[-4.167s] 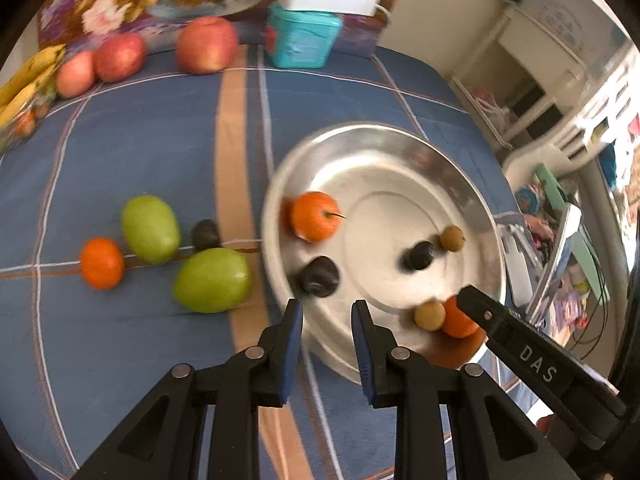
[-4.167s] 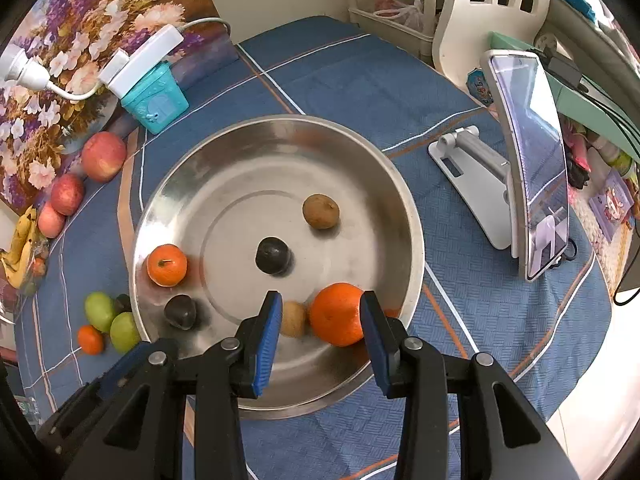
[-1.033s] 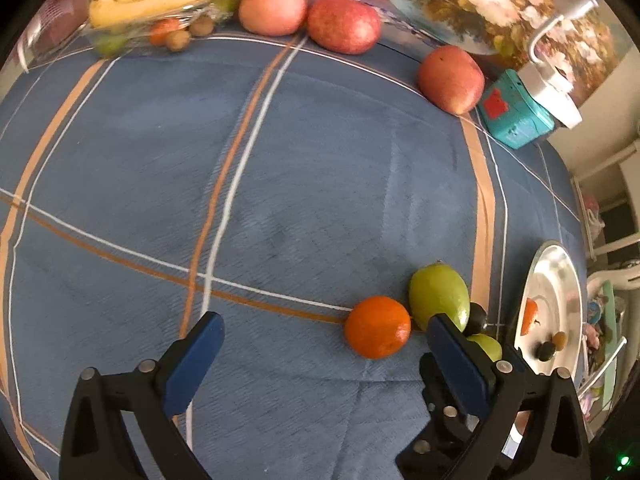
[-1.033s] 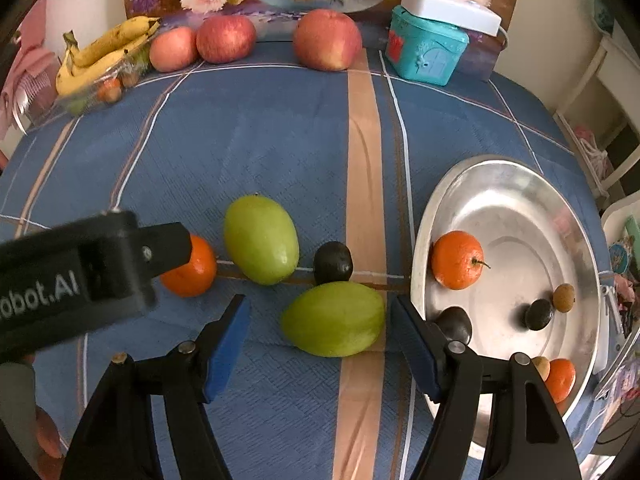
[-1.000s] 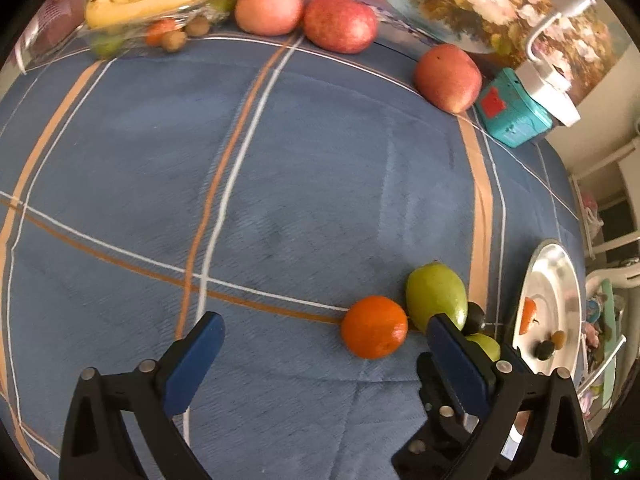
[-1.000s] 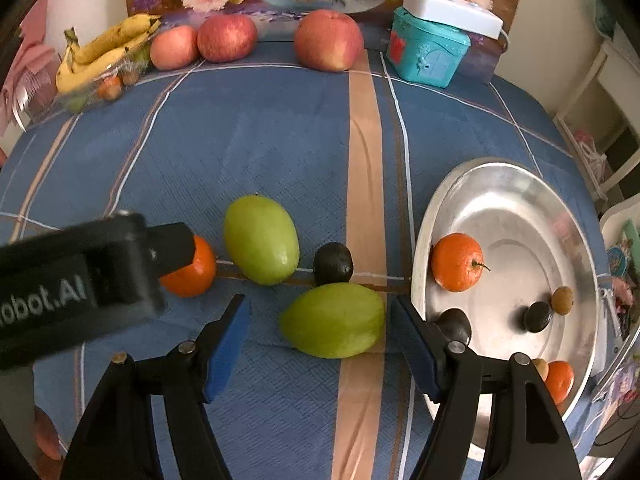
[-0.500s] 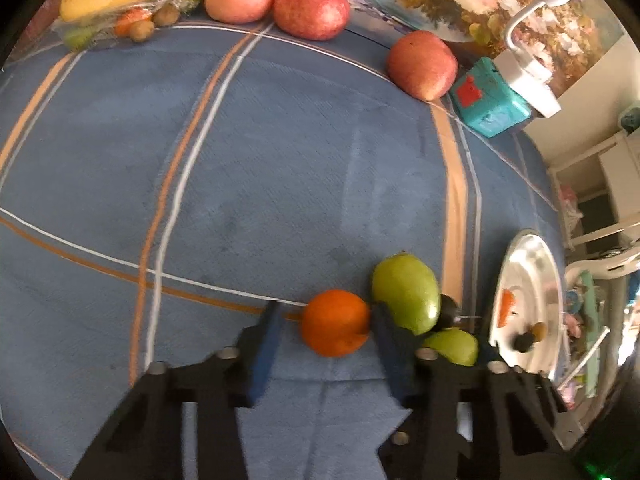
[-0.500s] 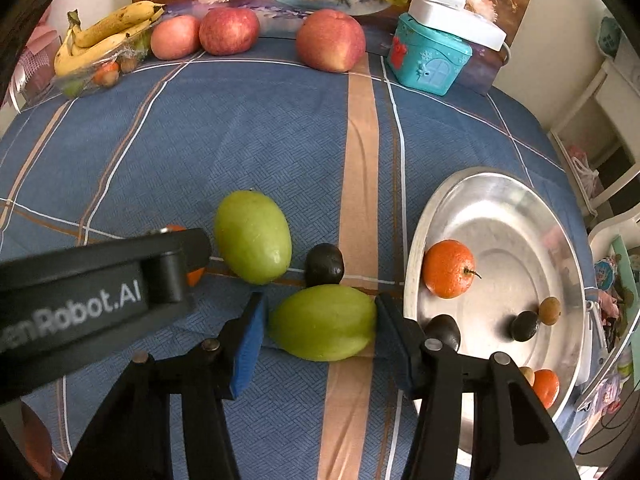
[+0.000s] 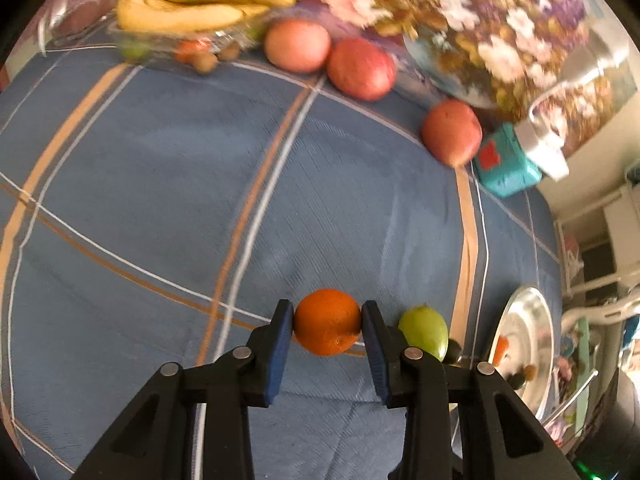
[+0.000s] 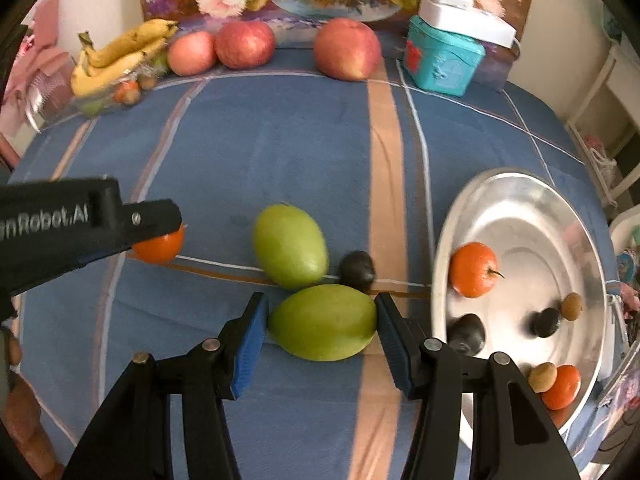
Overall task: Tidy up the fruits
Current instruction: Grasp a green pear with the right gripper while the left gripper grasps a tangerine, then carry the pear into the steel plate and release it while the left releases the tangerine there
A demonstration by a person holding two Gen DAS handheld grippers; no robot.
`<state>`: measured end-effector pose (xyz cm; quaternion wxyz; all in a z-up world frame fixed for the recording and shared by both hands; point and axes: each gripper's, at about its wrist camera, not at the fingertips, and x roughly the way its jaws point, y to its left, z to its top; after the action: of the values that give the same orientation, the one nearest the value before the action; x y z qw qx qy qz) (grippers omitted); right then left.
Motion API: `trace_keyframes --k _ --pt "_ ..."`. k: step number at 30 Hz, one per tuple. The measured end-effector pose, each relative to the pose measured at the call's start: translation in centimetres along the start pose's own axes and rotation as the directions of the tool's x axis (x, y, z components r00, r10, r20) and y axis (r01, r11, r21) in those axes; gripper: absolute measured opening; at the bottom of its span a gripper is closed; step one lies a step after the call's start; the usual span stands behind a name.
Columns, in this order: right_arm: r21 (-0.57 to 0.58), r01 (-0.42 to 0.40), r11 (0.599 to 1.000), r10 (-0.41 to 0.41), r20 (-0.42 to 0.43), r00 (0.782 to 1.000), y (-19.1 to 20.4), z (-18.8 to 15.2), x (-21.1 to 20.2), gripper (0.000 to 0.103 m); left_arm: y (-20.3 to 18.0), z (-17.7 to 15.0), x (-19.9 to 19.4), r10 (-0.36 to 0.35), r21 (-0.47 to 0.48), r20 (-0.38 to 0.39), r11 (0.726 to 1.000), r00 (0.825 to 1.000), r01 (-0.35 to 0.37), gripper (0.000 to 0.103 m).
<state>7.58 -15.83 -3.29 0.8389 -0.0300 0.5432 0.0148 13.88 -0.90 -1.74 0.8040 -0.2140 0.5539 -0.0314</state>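
My left gripper (image 9: 327,322) is shut on an orange (image 9: 327,321) on the blue cloth; the orange also shows in the right wrist view (image 10: 160,246) under the left gripper's body. My right gripper (image 10: 322,322) is shut on a green mango (image 10: 323,321). A second green mango (image 10: 290,246) and a dark plum (image 10: 357,267) lie just beyond it. A steel plate (image 10: 516,196) at the right holds an orange (image 10: 474,263), dark plums, small brown fruits and another orange.
Three red apples (image 10: 347,47) line the table's far edge beside a teal box (image 10: 442,60). Bananas (image 10: 120,54) in a clear tray sit at the far left. A flower picture stands behind. The table edge drops off at the right.
Both grippers have closed: the left onto the orange, the right onto the near green mango. The left gripper moved forward over the orange.
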Motion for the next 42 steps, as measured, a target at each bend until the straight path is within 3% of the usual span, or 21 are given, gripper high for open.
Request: trace_keyframes --k 8,17,25,30,36,42 --pt "0.024 -0.103 0.994 0.101 0.074 0.992 0.9 1.0 -2.9 0.056 0.8 0.6 -2.2 -0.005 -0.015 0.050 1.000 0.999 0.005 0.038" --pt "0.078 -0.112 0.991 0.105 0.088 0.991 -0.3 1.5 -4.1 0.056 0.4 0.7 -4.4 -0.012 -0.018 0.098 1.000 0.995 0.014 0.037" --pt "0.188 -0.020 0.982 0.004 0.087 0.996 -5.5 0.9 -4.4 0.056 -2.7 -0.2 -4.8 -0.041 0.033 0.104 0.999 0.994 0.038 0.037" --pt "0.302 0.035 0.953 -0.058 0.066 0.996 -10.5 -0.2 -4.4 0.056 -5.9 -1.5 -4.5 -0.050 0.105 0.090 0.994 0.995 0.040 0.037" --pt "0.396 0.132 0.909 -0.155 0.025 0.988 -15.2 -1.6 -4.7 0.056 -10.3 -3.6 -3.9 -0.065 0.215 0.063 0.975 0.996 0.050 0.037" --pt "0.433 0.162 0.887 -0.191 0.023 0.981 -17.4 -2.6 -5.4 0.056 -14.4 -6.1 -3.1 -0.085 0.318 0.025 0.945 0.996 0.073 0.037"
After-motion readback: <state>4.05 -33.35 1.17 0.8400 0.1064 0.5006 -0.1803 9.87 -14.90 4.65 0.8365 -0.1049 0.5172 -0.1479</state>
